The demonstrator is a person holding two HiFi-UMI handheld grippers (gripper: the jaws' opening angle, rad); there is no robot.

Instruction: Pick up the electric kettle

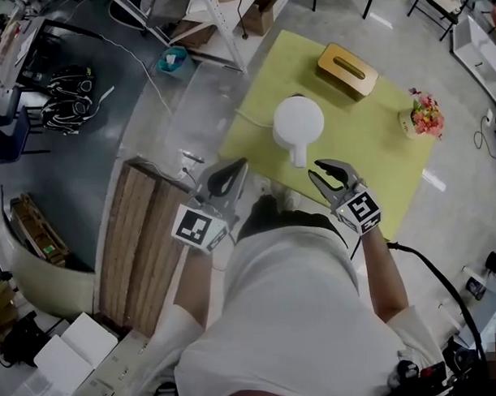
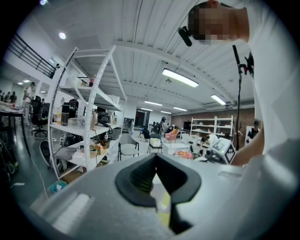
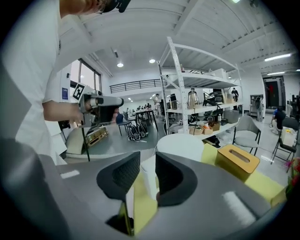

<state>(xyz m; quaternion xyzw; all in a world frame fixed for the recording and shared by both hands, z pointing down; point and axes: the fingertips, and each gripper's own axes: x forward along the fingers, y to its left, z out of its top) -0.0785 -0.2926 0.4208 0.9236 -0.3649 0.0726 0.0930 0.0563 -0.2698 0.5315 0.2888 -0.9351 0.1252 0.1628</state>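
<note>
As you hold both grippers out in front of you, the yellow table [image 1: 368, 144] lies ahead of them and is the biggest thing in reach. Its surface also shows through the gap of your right gripper [image 1: 316, 168] in the right gripper view.

The slatted wooden bench [image 1: 140, 237] comes next in size. It stands on the floor to the outer side of your left gripper [image 1: 236, 168], off the table.

The white kettle [image 1: 298, 122] stands upright on the table, ahead of and between your two tools. It is nearer the right one, with its handle turned back toward you. In the right gripper view the kettle [image 3: 180, 145] rises just past the right gripper [image 3: 147, 161]. Its white handle lines up with the gap there.

The wooden tissue box [image 1: 347, 69] lies farther ahead of the right gripper, beyond the kettle and well apart from it. The small pot of flowers [image 1: 424, 115] stands ahead of that gripper and to its outer side, near the table's edge.

Your right gripper's jaws stand partly apart. The pads press on nothing and the handle is not gripped. In the left gripper view, your left gripper [image 2: 155, 157] has its jaw tips meeting, with nothing held.
</note>
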